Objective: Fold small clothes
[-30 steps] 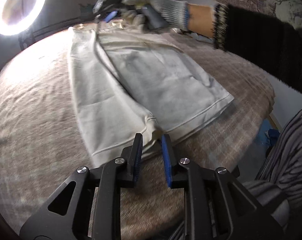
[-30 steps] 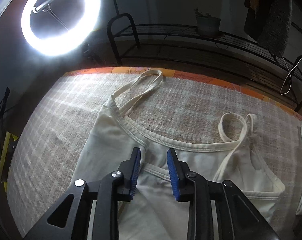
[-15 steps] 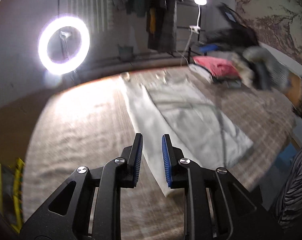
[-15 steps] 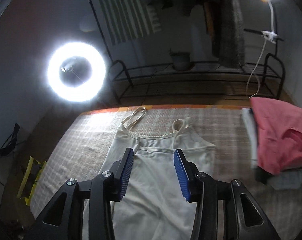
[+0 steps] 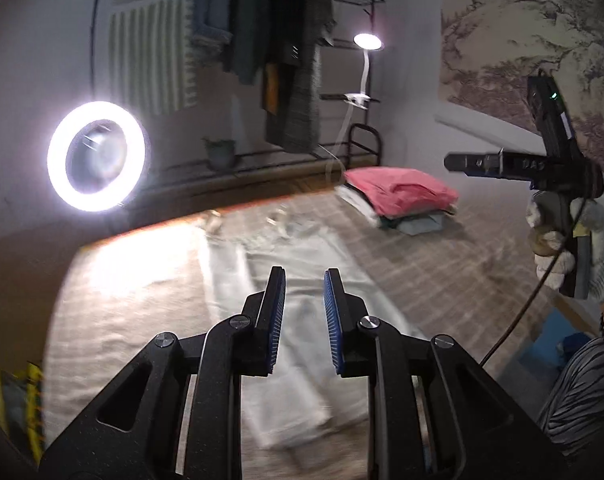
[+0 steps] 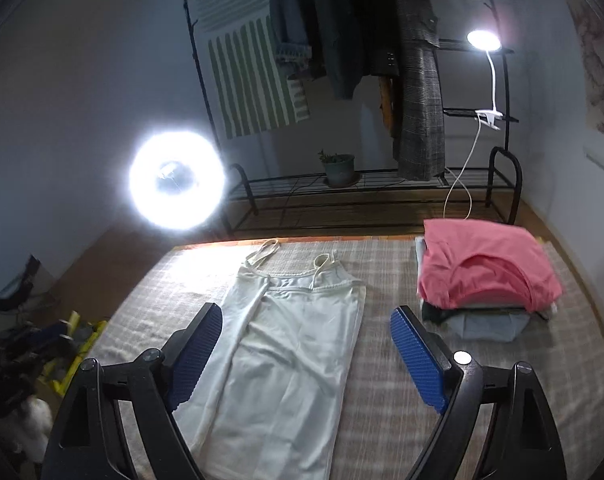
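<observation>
Hovering above camisole (image 6: 298, 344) — right tongs (image 6: 306, 356) just spread wide, left tongs (image 5: 304, 318) narrowly parted, empty.

No text, label, brand or number can be read anywhere here.

Between the fingers, the cream cotton-like strap top (image 6: 302, 344) looks soft and matt. Under it, the beige checked woven cover (image 6: 382, 420) looks rough. The blue ribbed rubber pads (image 6: 418, 360) look matt.
</observation>
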The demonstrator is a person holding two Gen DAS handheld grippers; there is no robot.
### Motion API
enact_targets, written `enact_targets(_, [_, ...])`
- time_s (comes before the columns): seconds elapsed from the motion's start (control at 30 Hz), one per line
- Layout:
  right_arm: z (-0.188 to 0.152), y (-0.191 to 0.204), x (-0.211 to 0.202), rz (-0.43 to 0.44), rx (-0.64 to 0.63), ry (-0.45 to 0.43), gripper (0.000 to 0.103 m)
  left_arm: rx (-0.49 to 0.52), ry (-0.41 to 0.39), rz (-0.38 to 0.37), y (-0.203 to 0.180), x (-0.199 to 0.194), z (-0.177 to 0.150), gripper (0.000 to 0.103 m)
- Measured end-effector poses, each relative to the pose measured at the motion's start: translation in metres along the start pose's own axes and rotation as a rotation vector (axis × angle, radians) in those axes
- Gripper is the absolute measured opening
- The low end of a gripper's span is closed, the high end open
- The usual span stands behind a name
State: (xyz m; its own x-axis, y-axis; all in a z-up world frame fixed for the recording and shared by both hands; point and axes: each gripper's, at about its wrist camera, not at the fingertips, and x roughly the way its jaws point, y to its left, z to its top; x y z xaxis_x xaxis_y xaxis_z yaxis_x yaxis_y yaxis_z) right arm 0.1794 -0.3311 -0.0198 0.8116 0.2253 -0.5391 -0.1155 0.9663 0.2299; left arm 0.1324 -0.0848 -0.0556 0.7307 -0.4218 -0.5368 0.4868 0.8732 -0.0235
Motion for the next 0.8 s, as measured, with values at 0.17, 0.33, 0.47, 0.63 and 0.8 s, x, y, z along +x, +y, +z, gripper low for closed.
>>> enact_targets(0.17, [-0.023, -0.028, -0.021, 0.032, 0.054, 0.008, 0.063, -0.004, 0.085, -0.056, -0.048, 0.048, -0.034, 0.019])
enact_targets(0.33, [-0.039, -0.065, -0.014, 0.045, 0.136, 0.056, 0.05, 0.024, 0.19, -0.112, -0.093, 0.092, -0.075, 0.019])
enact_targets(0.47, [-0.047, -0.093, 0.004, 0.047, 0.186, 0.092, 0.046, 0.067, 0.246, -0.152, -0.123, 0.118, -0.096, 0.019])
enact_targets(0.63, [-0.053, -0.127, 0.041, 0.073, 0.279, 0.157, 0.046, 0.114, 0.302, -0.212, -0.151, 0.142, -0.109, 0.021])
enact_targets(0.8, [-0.052, -0.149, 0.082, 0.085, 0.339, 0.208, 0.046, 0.154, 0.327, -0.211, -0.167, 0.155, -0.116, 0.048])
